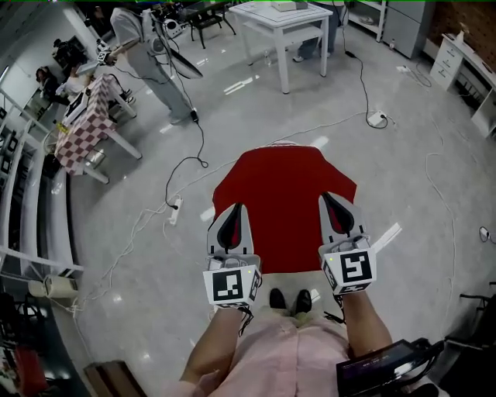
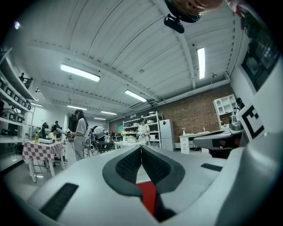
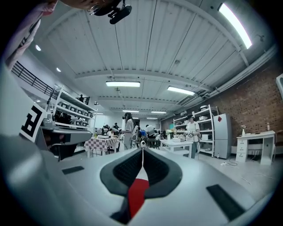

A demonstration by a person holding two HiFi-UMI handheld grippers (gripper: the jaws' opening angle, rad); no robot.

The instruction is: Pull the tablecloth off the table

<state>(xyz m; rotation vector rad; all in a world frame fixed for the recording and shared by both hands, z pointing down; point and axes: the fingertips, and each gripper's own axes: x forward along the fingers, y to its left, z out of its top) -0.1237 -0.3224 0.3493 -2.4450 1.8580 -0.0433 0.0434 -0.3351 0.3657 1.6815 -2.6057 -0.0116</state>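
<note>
A glossy grey floor fills the workshop, under a ribbed white ceiling with strip lights. A brick wall stands at the far right. On the far side is a white table, and at the far left a table under a checkered cloth with a standing person beside it.

The red tablecloth is off any table. It is spread in the air in front of the person holding the grippers, above the floor and just beyond their black shoes. Whether its far edge touches the floor cannot be told.

The left gripper is clamped tight on the cloth's near left edge, and the right gripper on its near right edge. Red fabric shows pinched between each pair of closed jaws.

A black cable trails across the floor to a power strip left of the cloth.
</note>
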